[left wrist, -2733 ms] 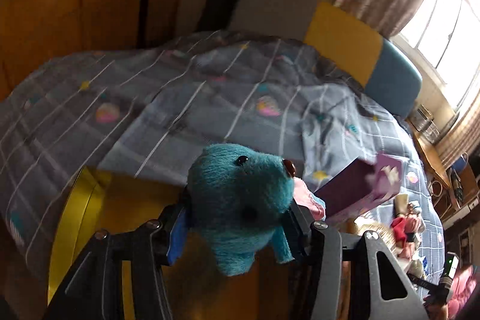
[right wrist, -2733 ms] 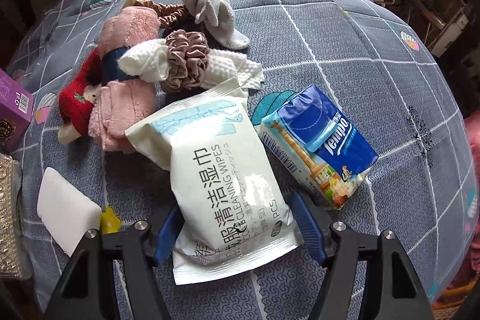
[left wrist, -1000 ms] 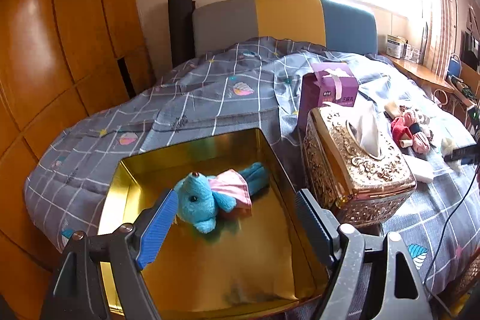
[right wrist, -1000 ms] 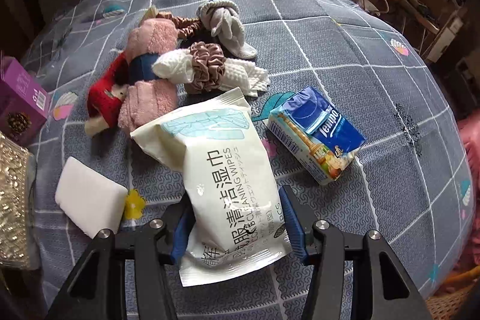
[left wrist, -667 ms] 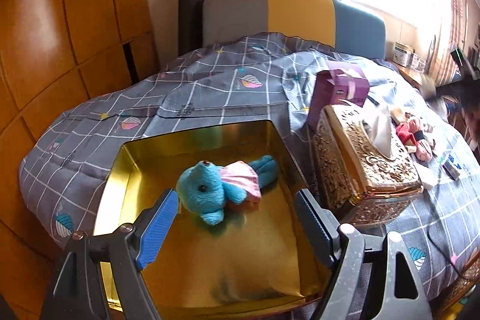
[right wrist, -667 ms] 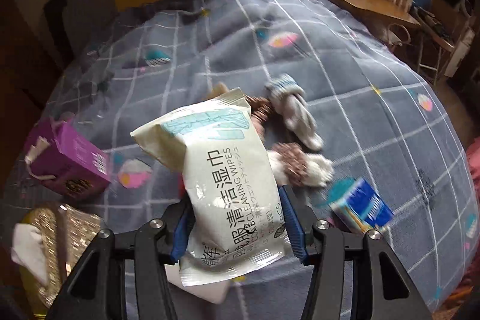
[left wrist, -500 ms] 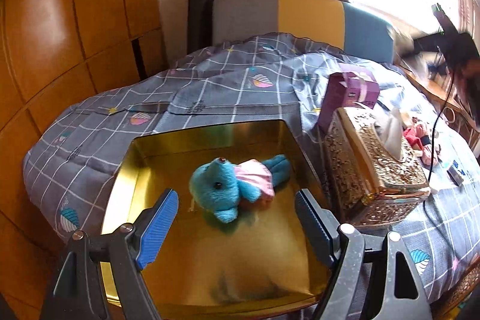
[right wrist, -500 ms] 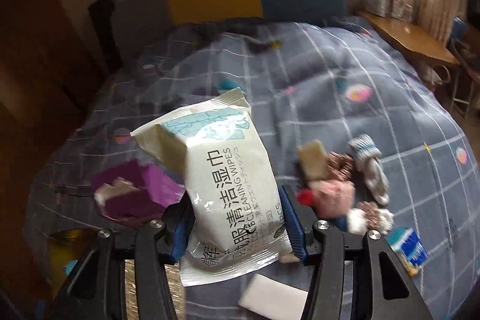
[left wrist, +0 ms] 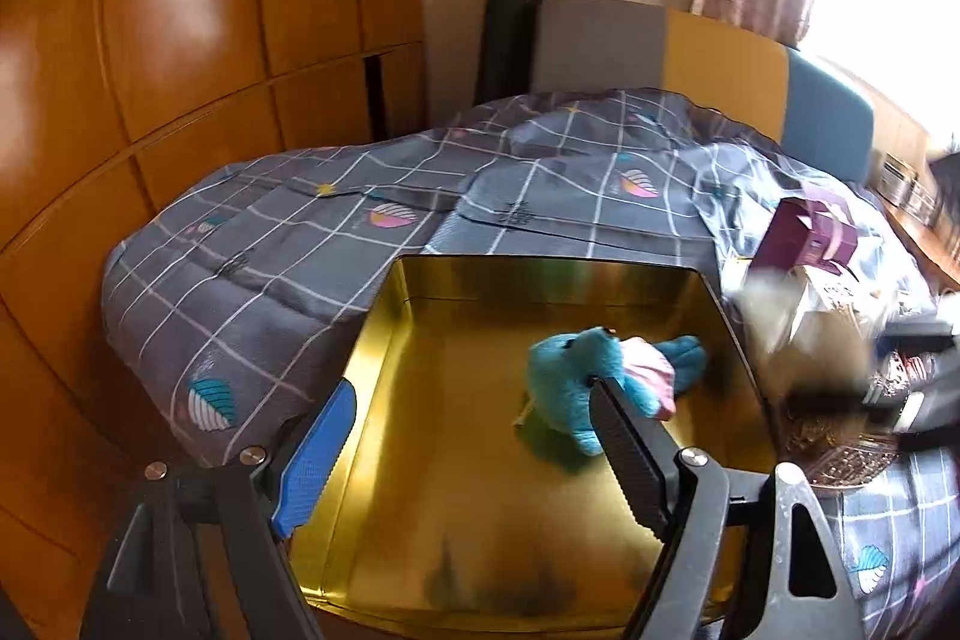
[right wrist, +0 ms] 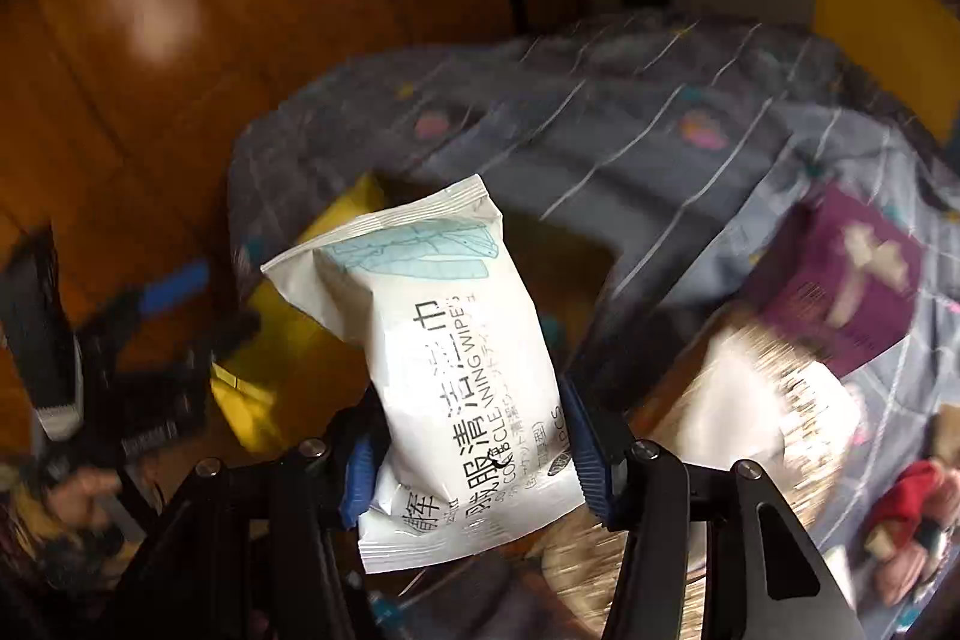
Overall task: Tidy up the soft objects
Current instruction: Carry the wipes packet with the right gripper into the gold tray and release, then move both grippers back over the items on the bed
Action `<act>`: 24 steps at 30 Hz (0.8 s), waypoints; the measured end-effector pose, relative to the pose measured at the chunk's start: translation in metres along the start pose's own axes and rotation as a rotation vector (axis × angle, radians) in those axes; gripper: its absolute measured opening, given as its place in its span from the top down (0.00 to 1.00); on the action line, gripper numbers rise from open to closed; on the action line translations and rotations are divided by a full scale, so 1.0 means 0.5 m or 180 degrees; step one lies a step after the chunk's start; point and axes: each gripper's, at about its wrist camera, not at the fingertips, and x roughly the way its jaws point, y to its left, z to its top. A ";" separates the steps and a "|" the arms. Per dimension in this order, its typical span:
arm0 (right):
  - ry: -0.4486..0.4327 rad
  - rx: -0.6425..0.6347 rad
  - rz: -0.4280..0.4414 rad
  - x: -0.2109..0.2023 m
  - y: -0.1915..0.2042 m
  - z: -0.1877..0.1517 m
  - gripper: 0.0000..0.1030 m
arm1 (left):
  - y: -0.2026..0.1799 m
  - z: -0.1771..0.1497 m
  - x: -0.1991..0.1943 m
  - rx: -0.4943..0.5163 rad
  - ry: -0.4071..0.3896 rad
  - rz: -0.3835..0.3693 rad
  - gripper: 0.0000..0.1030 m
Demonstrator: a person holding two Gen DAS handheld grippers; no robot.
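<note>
Right gripper (right wrist: 474, 454) clamps white wipes pack (right wrist: 444, 358); left gripper (left wrist: 474, 436) wide, empty.

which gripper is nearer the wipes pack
Right. The right gripper is shut on the wipes pack, jaws pressing both sides. The left gripper hovers open over the gold tin.

Motion blur smears the purple box (right wrist: 834, 274) and the gold tissue holder (right wrist: 720, 400) in the right wrist view. The wipes pack (right wrist: 444, 358) hides most of the gold tin (right wrist: 282, 340). In the left wrist view, a gripper finger (left wrist: 630, 448) covers part of the blue plush toy (left wrist: 570, 376).
</note>
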 end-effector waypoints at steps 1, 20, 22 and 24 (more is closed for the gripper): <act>0.0082 -0.0020 -0.0049 0.023 0.012 -0.009 0.47 | 0.003 -0.002 0.000 -0.0014 0.0007 -0.0002 0.21; -0.0467 0.0046 -0.0674 -0.006 0.046 -0.067 0.24 | -0.046 -0.012 -0.029 0.0192 -0.0033 -0.0222 0.21; -0.0621 0.0126 -0.0745 -0.038 0.031 -0.082 0.24 | -0.066 -0.010 -0.038 0.0272 -0.0067 -0.0261 0.21; -0.0769 0.0221 -0.0785 -0.070 0.015 -0.097 0.22 | -0.083 -0.007 -0.046 0.0344 -0.0084 -0.0324 0.21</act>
